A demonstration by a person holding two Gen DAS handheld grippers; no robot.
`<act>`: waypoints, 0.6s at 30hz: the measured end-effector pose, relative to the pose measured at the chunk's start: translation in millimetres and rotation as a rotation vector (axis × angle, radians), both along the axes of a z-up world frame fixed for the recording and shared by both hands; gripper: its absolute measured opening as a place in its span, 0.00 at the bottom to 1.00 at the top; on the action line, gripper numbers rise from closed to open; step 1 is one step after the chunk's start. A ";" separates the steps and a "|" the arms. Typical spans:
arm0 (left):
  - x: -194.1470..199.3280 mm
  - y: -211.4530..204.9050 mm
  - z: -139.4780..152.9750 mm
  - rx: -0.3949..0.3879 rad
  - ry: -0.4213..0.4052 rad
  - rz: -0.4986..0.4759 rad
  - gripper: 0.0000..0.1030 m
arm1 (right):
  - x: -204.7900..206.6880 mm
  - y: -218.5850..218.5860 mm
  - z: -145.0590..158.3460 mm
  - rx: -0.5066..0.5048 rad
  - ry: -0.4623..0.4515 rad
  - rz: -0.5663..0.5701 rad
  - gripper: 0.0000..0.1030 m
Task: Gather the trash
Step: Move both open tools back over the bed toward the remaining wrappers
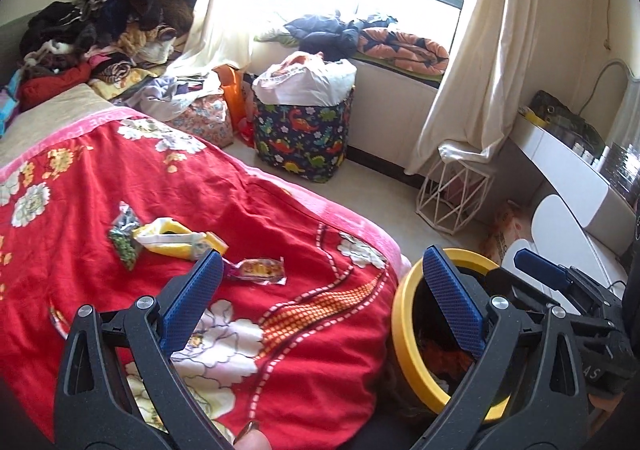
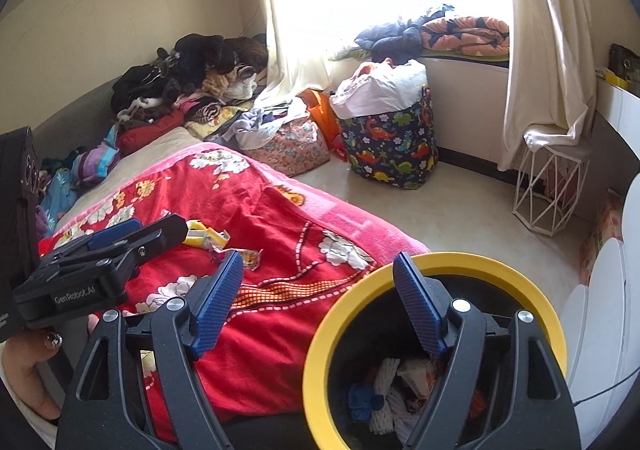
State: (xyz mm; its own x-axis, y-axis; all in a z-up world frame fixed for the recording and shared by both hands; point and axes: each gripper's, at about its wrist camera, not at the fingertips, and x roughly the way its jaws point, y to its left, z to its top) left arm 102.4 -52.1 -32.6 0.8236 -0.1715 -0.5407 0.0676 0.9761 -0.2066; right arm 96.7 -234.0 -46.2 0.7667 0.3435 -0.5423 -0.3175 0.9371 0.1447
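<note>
Yellow-rimmed trash bin (image 2: 436,270) beside bed: holds white foam netting (image 2: 384,402), blue scrap, crumpled wrappers; bottom hidden by right tongs (image 2: 320,310), which gape empty over the rim. Left tongs (image 1: 320,294) spread wide, empty. "GenRobot.AI" on the left tongs' body. Snack wrappers (image 1: 260,270) lie on red floral bedspread (image 1: 280,350). Dinosaur-print basket (image 1: 304,137) holds white bag. Wrapper print unreadable.

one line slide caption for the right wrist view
Open right gripper above the yellow-rimmed bin beside a red floral bedspread still strewn with wrappers.
</note>
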 end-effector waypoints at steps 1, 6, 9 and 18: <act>0.6 3.5 0.1 0.001 -0.001 0.008 0.89 | 1.3 3.5 -0.2 -0.004 -0.001 0.008 0.72; 4.8 31.6 -0.5 -0.002 -0.003 0.066 0.89 | 11.9 30.5 -6.0 -0.037 0.002 0.061 0.73; 7.6 52.9 -2.8 -0.010 0.000 0.110 0.89 | 20.3 47.7 -12.2 -0.053 0.013 0.090 0.73; 18.1 115.5 -19.1 -0.033 0.049 0.252 0.89 | 49.0 106.9 -35.4 -0.132 0.045 0.195 0.72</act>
State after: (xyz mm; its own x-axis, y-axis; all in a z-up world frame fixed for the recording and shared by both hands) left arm 120.5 63.5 -51.7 0.8156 0.0174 -0.5784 -0.1875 0.9536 -0.2357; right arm 145.7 -127.1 -81.6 0.6665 0.4066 -0.6249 -0.4907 0.8703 0.0429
